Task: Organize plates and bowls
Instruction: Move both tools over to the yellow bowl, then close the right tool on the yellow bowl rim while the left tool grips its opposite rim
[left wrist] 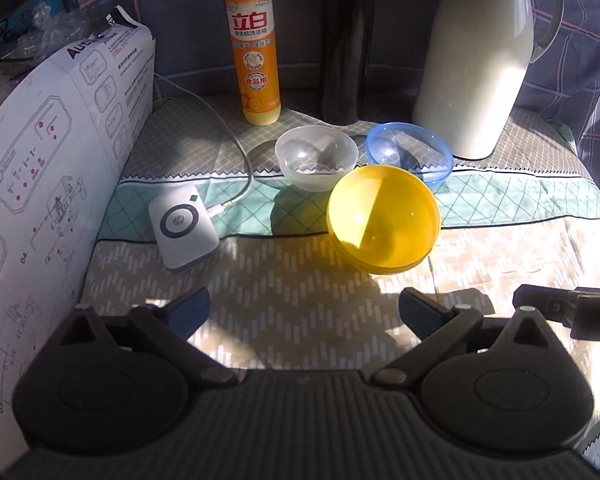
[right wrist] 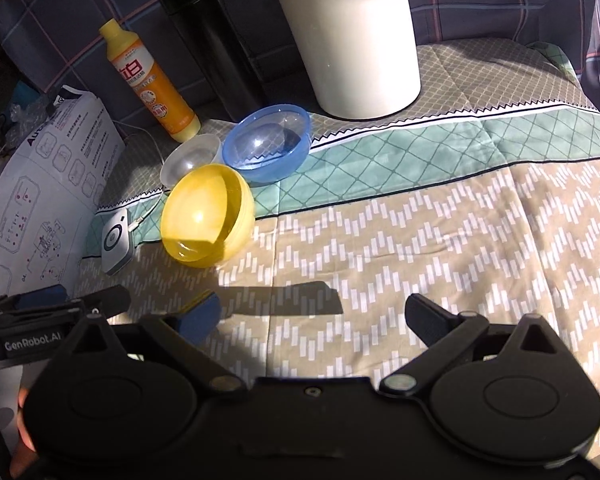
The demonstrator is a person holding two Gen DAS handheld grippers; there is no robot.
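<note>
both grippers, left gripper (left wrist: 304, 312) and right gripper (right wrist: 312, 316), are hovering spread wide and empty. a yellow bowl (left wrist: 383, 219) is sitting tilted, touching a clear bowl (left wrist: 316, 158) and a blue bowl (left wrist: 410, 151).

A home is suggested by a patterned quilt (right wrist: 420, 220) spread as the work surface, with a dish-soap bottle (left wrist: 254, 52) and thermos jug (left wrist: 472, 64) at the frame's top.

Hard sunlight falls in patches across the patterned cloth (right wrist: 420, 240), casting sharp dark shadows. Glare glints inside the yellow bowl (left wrist: 383, 219). Fisheye bending warps dim edges.
</note>
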